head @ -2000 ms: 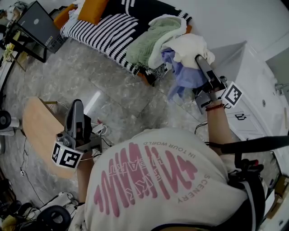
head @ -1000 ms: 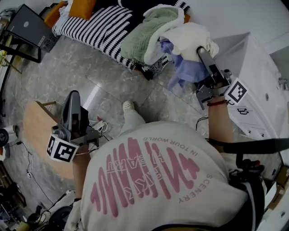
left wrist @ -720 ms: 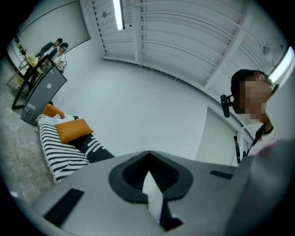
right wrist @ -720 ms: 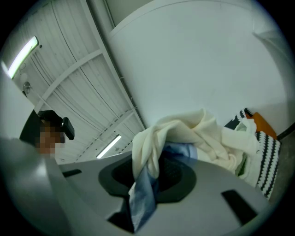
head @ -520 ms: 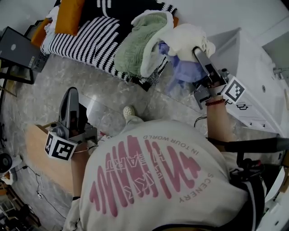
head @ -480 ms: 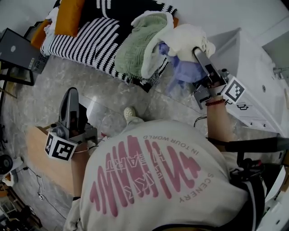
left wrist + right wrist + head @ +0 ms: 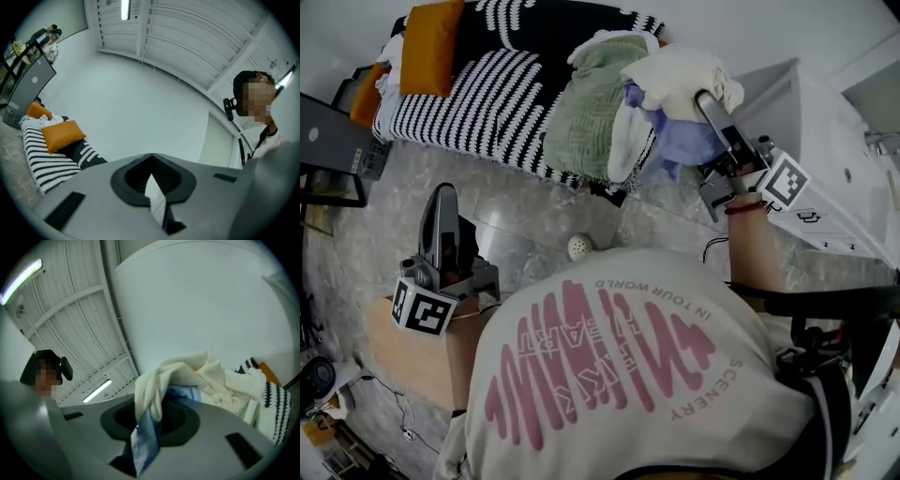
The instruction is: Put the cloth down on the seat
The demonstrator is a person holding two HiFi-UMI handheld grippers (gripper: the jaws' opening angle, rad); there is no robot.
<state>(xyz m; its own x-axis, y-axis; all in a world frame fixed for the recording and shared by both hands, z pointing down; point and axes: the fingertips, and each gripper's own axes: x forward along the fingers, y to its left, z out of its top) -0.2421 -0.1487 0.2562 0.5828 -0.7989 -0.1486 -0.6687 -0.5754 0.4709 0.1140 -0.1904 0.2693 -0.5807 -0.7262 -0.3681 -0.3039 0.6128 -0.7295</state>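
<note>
In front of the striped seat [image 7: 492, 89], the left hand-held gripper [image 7: 443, 199] is closed and empty. Over the seat's right end, beside a green pile [image 7: 586, 112], the cream-and-blue cloth [image 7: 680, 84] seemingly droops lengthwise downward, pinched in the right hand-held gripper [image 7: 705, 101].

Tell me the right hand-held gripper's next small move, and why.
Probably lower toward the black-and-white striped seat: the right hand-held gripper is shut on the cream and blue cloth bundle, which hangs from it beside the green knitted cloth piled at the seat's end, not yet set down.
</note>
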